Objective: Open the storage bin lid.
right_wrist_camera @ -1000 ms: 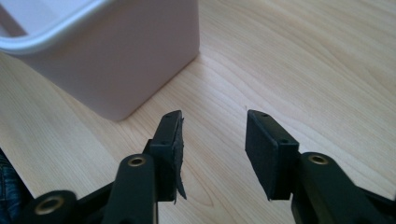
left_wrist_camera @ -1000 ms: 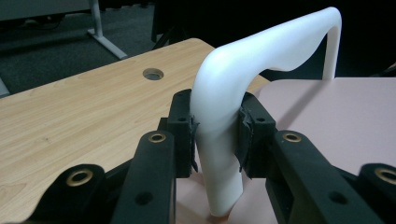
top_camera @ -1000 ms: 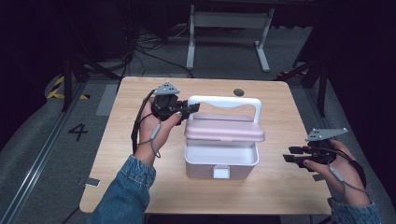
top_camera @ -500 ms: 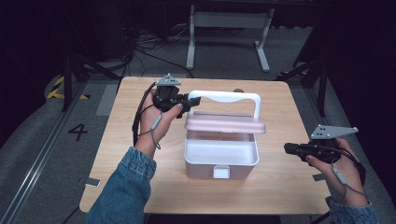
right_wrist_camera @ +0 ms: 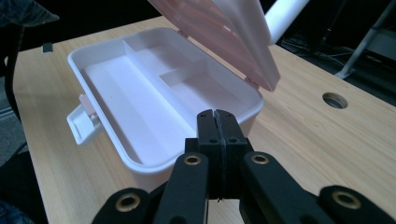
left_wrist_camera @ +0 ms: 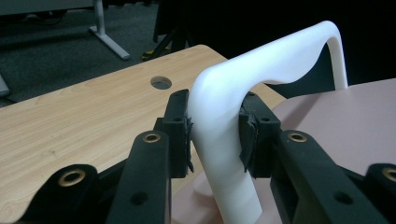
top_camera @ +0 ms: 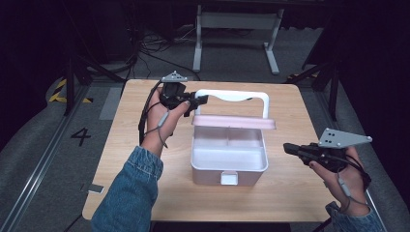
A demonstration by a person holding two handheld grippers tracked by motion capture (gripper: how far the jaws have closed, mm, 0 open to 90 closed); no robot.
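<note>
The white box (top_camera: 228, 159) stands in the middle of the wooden surface (top_camera: 145, 193), its long axis from 9 to 3 o'clock in the high view and its front latch (top_camera: 229, 178) toward 6 o'clock, to the person. A second ago the pink lid (top_camera: 234, 121) lay flat on the box; now it is lifted on its back edge and the divided inside is open to see, so I judge the opening is nearly finished. At 11 o'clock from the box, the left gripper (left_wrist_camera: 214, 135) clamps the white handle (top_camera: 232, 95) at its left corner and holds it raised. At 3 o'clock, well apart from the box, the right gripper (right_wrist_camera: 215, 116) has just closed its jaws fully with nothing between them, and it is higher than before.
</note>
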